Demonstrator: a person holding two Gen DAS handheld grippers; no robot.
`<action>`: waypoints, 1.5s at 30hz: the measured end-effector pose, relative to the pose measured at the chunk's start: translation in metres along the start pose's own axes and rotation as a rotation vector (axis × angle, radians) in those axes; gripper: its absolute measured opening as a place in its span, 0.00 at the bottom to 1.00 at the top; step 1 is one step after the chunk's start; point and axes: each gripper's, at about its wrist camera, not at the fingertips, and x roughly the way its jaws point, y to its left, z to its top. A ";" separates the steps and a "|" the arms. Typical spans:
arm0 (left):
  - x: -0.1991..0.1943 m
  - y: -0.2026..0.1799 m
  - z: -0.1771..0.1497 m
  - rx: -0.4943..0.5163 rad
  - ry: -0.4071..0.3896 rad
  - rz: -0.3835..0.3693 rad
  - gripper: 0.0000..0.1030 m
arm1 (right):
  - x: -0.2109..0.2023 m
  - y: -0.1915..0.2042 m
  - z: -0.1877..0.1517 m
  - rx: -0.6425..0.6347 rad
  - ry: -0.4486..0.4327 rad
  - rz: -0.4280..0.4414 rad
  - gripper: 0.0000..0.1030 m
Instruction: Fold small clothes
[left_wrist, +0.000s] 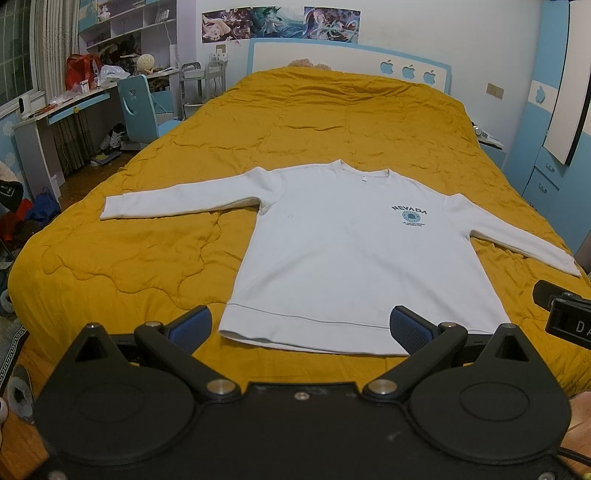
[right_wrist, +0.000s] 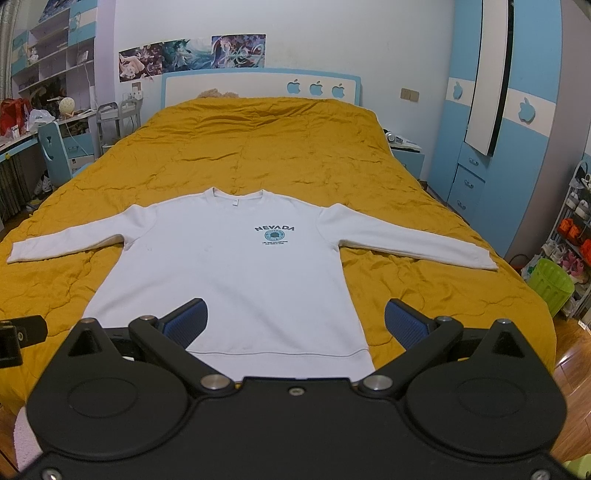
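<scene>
A white long-sleeved sweatshirt (left_wrist: 343, 258) with a "NEVADA" print lies flat and face up on the yellow quilt (left_wrist: 147, 240), both sleeves spread out to the sides, hem nearest me. It also shows in the right wrist view (right_wrist: 236, 280). My left gripper (left_wrist: 301, 326) is open and empty, held above the hem. My right gripper (right_wrist: 295, 321) is open and empty, above the lower body of the sweatshirt. Part of the right gripper (left_wrist: 565, 314) shows at the right edge of the left wrist view.
The quilt (right_wrist: 406, 295) covers a large bed with a white and blue headboard (right_wrist: 258, 85). A desk and blue chair (left_wrist: 136, 107) stand left of the bed. A blue wardrobe (right_wrist: 480, 147), a shoe rack and a green bin (right_wrist: 550, 284) stand to the right.
</scene>
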 end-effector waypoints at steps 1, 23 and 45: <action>0.000 0.000 0.000 -0.001 0.001 -0.001 1.00 | 0.000 0.000 0.000 0.001 0.000 0.000 1.00; 0.006 0.003 0.003 -0.007 0.011 0.002 1.00 | 0.008 0.000 -0.005 -0.001 0.008 0.000 1.00; 0.138 0.185 0.094 -0.365 -0.097 0.137 1.00 | 0.137 0.055 0.066 -0.073 -0.033 -0.001 1.00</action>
